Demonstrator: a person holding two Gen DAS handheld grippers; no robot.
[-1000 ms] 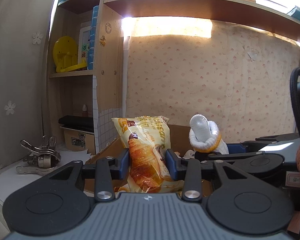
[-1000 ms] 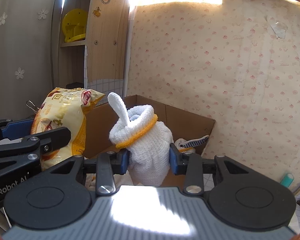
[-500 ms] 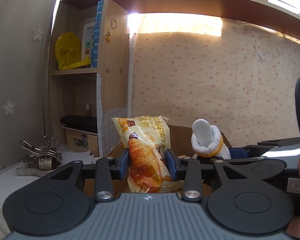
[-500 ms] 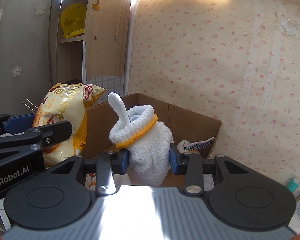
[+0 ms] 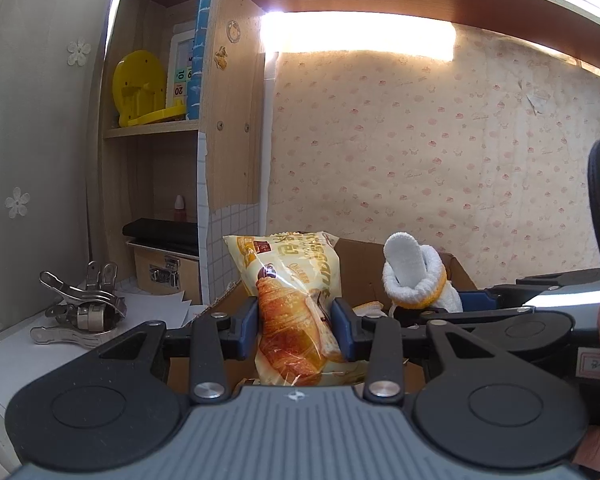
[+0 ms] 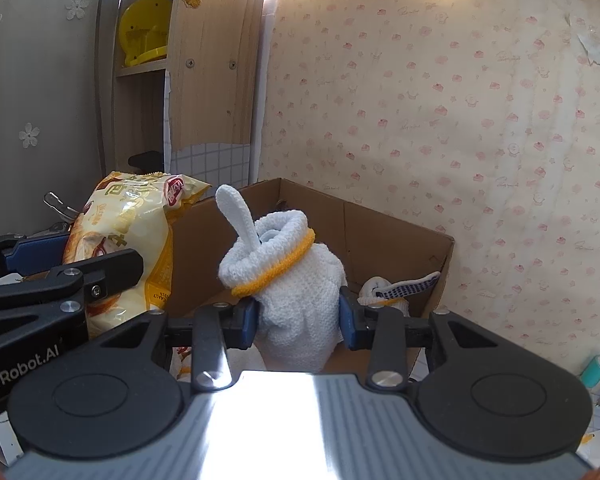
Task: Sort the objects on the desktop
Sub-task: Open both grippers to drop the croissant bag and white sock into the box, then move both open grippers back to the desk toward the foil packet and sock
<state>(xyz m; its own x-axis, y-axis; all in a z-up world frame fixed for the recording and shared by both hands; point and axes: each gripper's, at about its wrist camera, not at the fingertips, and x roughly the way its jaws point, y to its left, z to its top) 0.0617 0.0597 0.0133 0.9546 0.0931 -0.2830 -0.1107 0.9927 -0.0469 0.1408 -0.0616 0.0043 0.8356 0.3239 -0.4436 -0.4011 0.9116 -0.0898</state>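
My left gripper is shut on a yellow croissant bag, held upright over the near left corner of a brown cardboard box. My right gripper is shut on a rolled white work glove with a yellow cuff, held above the same box. In the right wrist view the croissant bag and the left gripper's fingers stand at the left. In the left wrist view the glove shows to the right of the bag. Another glove with blue dots lies inside the box.
A wooden shelf unit stands at the left with a yellow plastic item and a small case. Metal clips lie on white paper left of the box. The patterned wall runs right behind the box. A teal tube lies far right.
Both grippers, with their loads, have edged slightly forward toward the box and wall. The grips are unchanged.
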